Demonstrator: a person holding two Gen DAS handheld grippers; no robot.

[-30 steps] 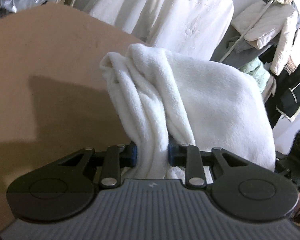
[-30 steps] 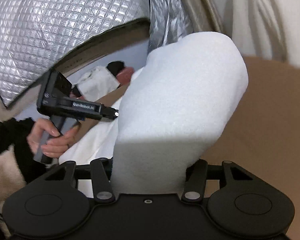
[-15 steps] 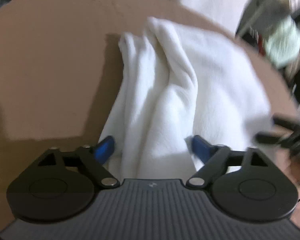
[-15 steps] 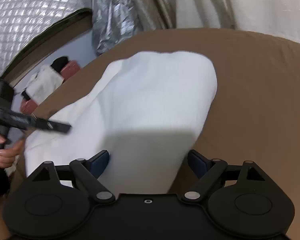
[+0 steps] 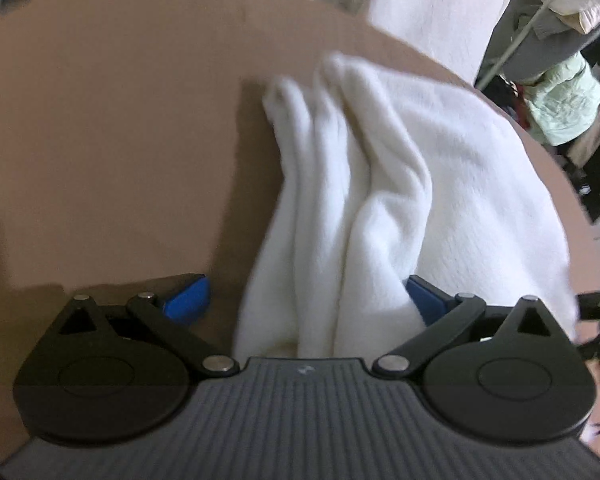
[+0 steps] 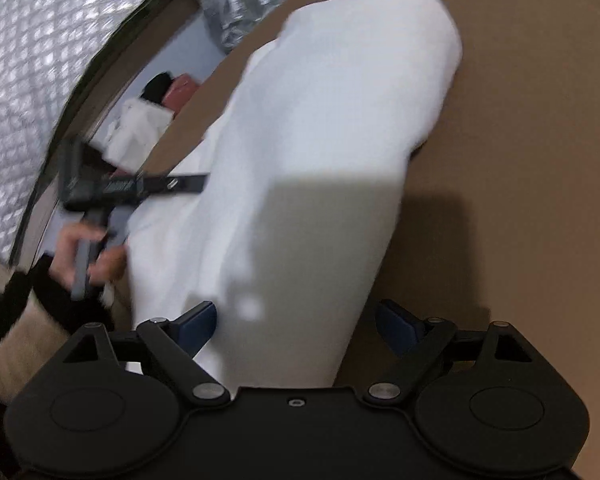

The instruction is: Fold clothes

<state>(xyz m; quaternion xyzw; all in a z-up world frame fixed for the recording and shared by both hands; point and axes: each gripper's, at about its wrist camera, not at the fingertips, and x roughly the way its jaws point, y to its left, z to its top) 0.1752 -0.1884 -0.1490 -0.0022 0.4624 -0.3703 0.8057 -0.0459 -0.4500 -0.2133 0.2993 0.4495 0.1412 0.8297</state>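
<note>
Surface: a brown tabletop [image 5: 100,120] carries the white fleece garment [image 5: 440,184], lying folded across its middle.
Garment: bunched ridges run between the fingers of both tools; best smoothed flat before the next fold.
Left gripper [image 5: 306,296]: spread wide, gripping nothing, cloth loose between blue pads.
Right gripper [image 6: 296,322]: likewise wide apart, empty.
Surroundings: hanging clothes [image 5: 560,92] and a quilted silver sheet [image 6: 40,60] flank the table, well clear.

Brown tabletop [image 5: 100,120], quilted silver panel [image 6: 28,60] (perhaps insulation)
</note>
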